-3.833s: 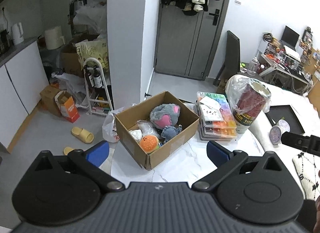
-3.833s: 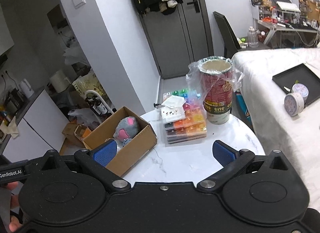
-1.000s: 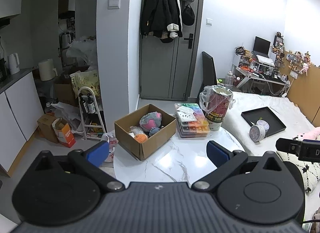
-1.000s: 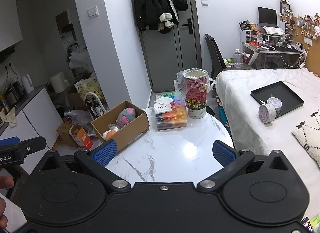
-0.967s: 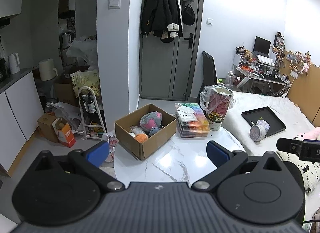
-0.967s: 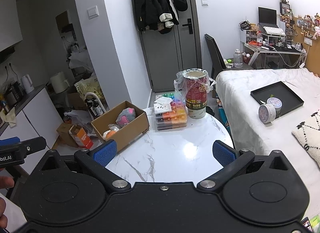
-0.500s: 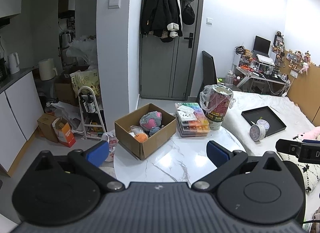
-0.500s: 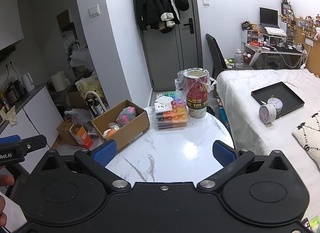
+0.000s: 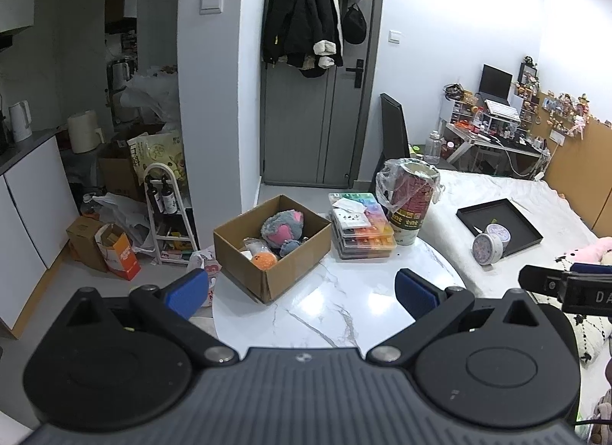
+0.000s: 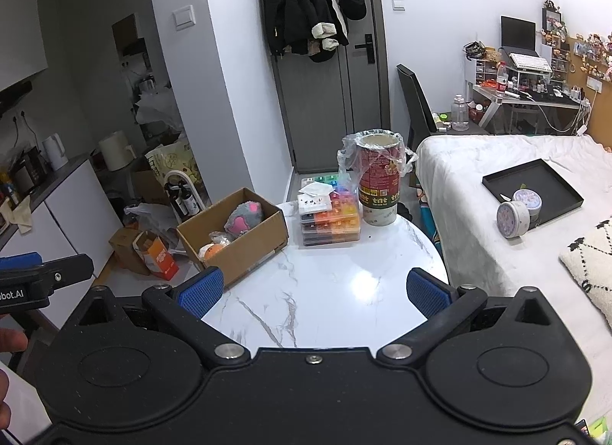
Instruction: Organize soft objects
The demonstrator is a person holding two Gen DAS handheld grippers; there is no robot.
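Hovering above the near edge of the round marble bench (image 9: pixel 336 315), the left gripper (image 9: pixel 302 292) has its jaws released, the 2 blue pads wide apart with nothing between them. The right gripper (image 10: pixel 311 290) hangs the same way, jaws spread and empty, over the bench's near side.

At the far left of the bench sits an open cardboard box (image 9: pixel 298 253), its long axis running diagonally from near left to far right, with 1 corner pointing toward the cameras. Inside it lies a grey plush toy (image 9: pixel 281 229) with pink patches, resting toward the far end of the box; which way it faces cannot be told. Near it, toward the front end, is a small orange plush (image 9: pixel 264 260), and beside that a pale item too small to identify.

Just right of the box, a stack of clear organizer cases (image 9: pixel 361 232) with coloured contents stands on the bench, with white paper on top. Touching or just beside the stack at its right is a tall red can (image 9: pixel 409 200) lined with a clear plastic bag, upright.

Right of the bench is a bed (image 10: pixel 478 192) carrying a black tray (image 10: pixel 535 185) and 2 round tins (image 10: pixel 514 215). A pink soft item (image 9: pixel 587 250) lies on the bed at the far right edge of the left wrist view.
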